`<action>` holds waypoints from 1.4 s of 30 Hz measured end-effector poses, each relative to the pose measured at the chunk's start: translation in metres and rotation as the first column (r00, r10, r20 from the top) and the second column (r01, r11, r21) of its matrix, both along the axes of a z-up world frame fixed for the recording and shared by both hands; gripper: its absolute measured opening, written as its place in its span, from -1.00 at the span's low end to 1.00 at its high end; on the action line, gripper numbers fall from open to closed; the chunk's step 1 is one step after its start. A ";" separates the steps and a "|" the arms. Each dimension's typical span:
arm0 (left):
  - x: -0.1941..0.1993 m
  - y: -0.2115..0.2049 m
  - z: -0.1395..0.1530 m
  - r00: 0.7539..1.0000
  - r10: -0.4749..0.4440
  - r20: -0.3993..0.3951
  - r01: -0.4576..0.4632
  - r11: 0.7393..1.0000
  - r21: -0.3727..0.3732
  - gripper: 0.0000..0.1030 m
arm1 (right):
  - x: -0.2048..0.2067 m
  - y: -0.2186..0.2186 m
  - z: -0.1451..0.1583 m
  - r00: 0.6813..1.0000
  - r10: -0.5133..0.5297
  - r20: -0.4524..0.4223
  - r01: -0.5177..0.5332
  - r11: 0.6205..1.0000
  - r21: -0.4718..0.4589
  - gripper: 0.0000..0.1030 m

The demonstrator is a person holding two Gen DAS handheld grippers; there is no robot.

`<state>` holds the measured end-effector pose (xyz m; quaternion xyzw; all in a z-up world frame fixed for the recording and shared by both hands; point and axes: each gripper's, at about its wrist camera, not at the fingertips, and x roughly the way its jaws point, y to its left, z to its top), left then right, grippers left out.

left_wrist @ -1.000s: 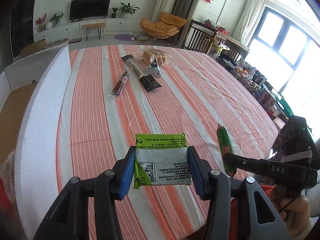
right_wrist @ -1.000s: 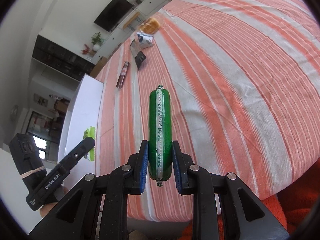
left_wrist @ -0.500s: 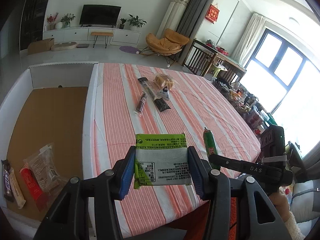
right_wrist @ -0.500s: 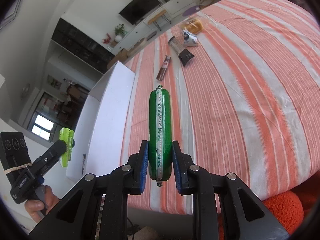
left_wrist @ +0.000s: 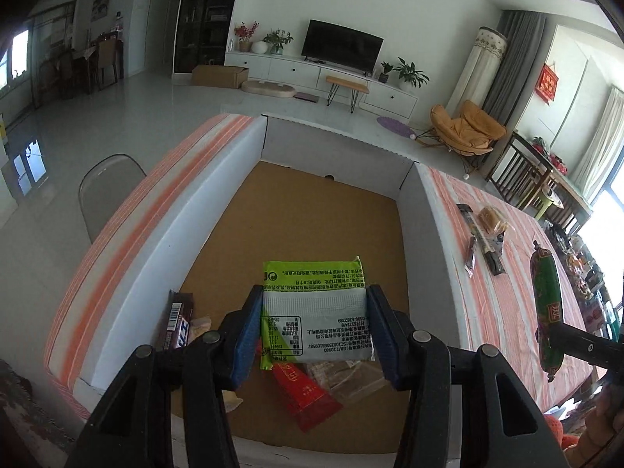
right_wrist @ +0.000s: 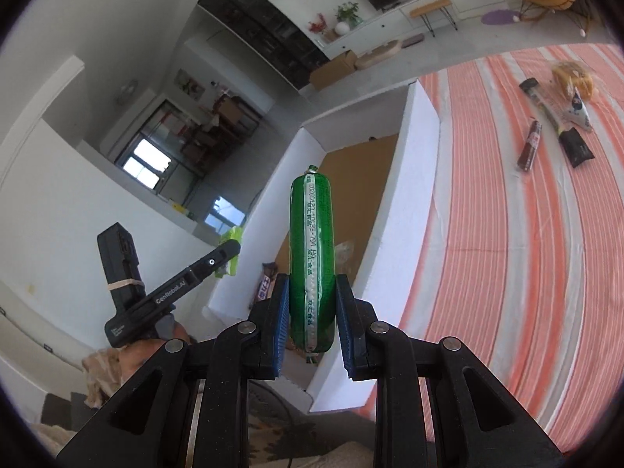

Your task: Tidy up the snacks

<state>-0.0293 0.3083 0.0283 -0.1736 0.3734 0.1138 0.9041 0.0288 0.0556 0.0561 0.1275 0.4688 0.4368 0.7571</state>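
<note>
Much is hidden: the snacks at the near end of the white box [left_wrist: 218,210] sit partly behind the left tool [left_wrist: 314,335] and its packet, so only bits show, namely a dark bar w/ barcode [left_wrist: 177,323], a red wrapper [left_wrist: 308,401] and a clear bag of brownish pieces [left_wrist: 351,378]. In the right wrist view most of the box floor is blocked by the sausage. The person's hands are barely seen, cut off at frame edges.

Writing: left tool's body reads "GenRobot.AI" in the right wrist view. Packet's back carries small Chinese print and a barcode, too fine to read. Sausage seam has a printed date code and Chinese chars, only partly legible.

Left tool is clamped on a flat green-and-silver packet [left_wrist: 316,312], pads pressing both side edges, held over the box's brown cardboard floor. Right tool [right_wrist: 312,323] is closed narrow on a glossy green sausage [right_wrist: 312,257], gripped at its lower end, sticking up, over the box's near right wall.

On the striped counter [right_wrist: 526,273] approx. far right: a dark red stick [right_wrist: 529,150], a long dark pack [right_wrist: 557,121], a bagged bun [right_wrist: 573,80].
</note>
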 end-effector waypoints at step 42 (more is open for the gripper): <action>0.163 -0.311 -0.135 0.908 -0.383 -0.168 0.410 0.894 0.179 0.99 | 0.048 -0.251 -0.128 0.630 -0.659 0.411 0.759 0.411 -0.504 0.50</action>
